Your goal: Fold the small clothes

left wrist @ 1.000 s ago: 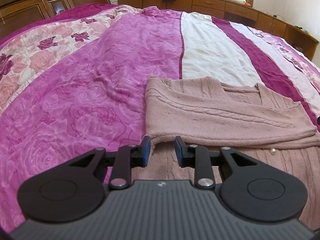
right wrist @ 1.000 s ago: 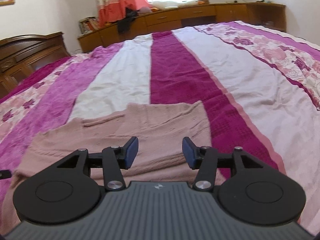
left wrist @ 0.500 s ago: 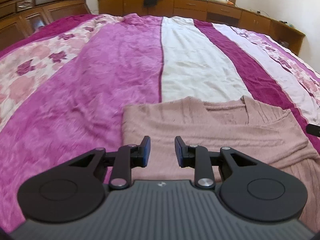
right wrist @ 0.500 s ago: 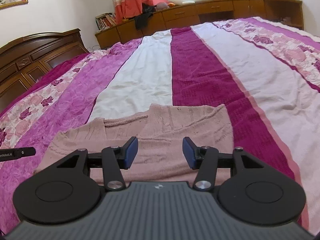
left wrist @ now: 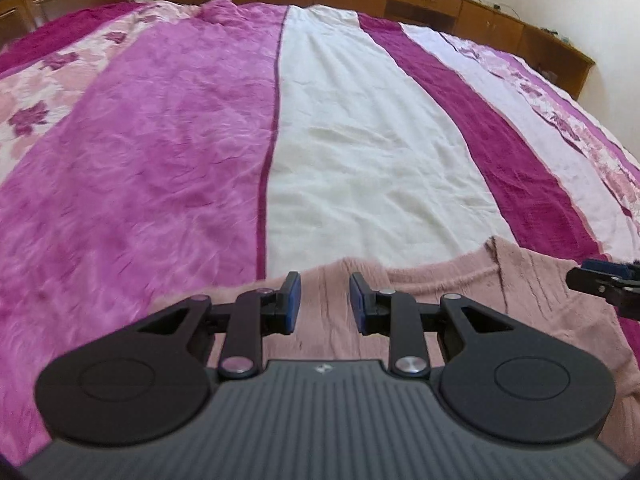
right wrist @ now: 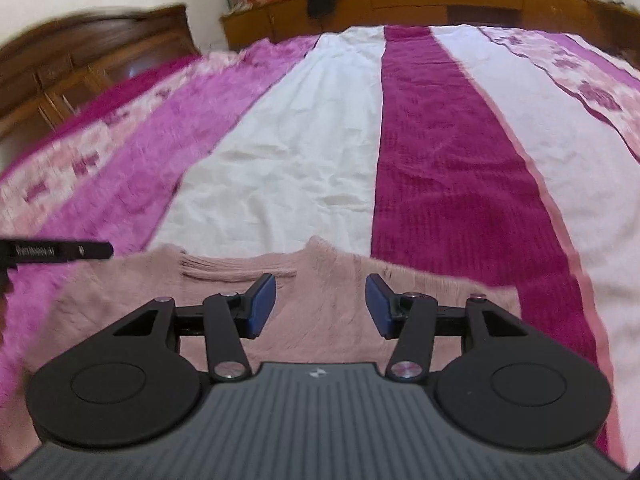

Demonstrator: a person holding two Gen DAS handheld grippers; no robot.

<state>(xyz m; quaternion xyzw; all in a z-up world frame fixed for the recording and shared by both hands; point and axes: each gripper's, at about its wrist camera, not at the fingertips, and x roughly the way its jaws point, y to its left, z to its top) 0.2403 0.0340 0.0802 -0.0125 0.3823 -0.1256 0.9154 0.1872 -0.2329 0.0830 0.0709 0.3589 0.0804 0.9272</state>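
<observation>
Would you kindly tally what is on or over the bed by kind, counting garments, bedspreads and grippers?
Garments: 1, the pink knitted sweater, lying on the bed
Bedspreads: 1, the striped bedspread
Grippers: 2, the left gripper and the right gripper, both open and empty
Total: 4

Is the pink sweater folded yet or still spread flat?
Cannot tell. The pink sweater lies flat on the bedspread, neckline visible, but both views show only its far edge, with both grippers open above it.
</observation>
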